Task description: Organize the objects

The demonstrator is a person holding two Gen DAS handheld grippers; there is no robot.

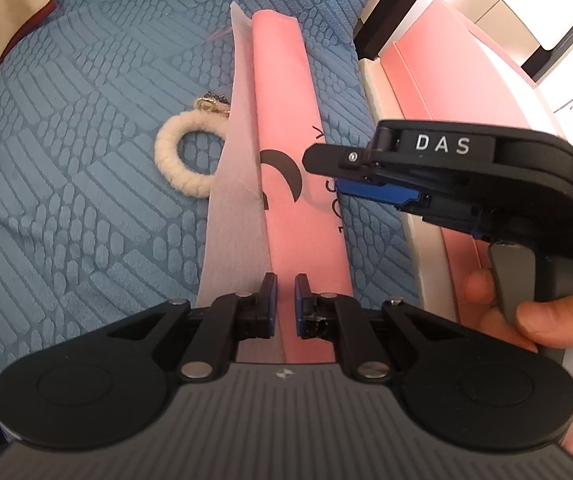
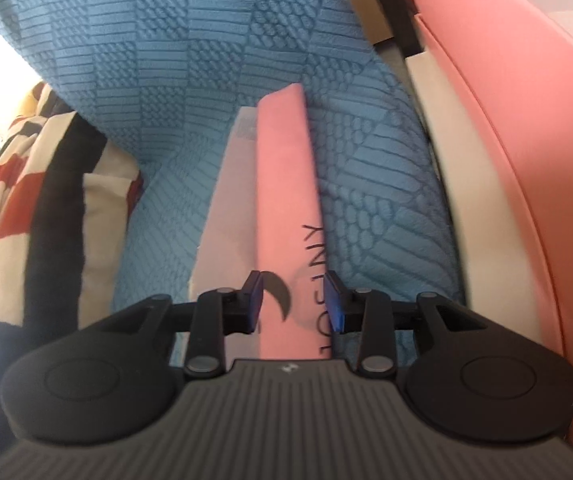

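The pink pouch is laid lengthwise on the blue bedspread, its near end clamped in the left gripper. The right gripper is held with jaws apart, astride it. A braided ring keychain is left unsorted just beside it.

- A long folded pouch lies on the quilted bedspread, running straight ahead from between the left gripper's jaws.
- A braided ring rests on the bedspread left of the pouch, touching its edge.
- The right gripper hangs over the pouch from the right.
- A padded frame borders the bedspread, right of both grippers.
- A striped cloth lies far left of the right gripper.
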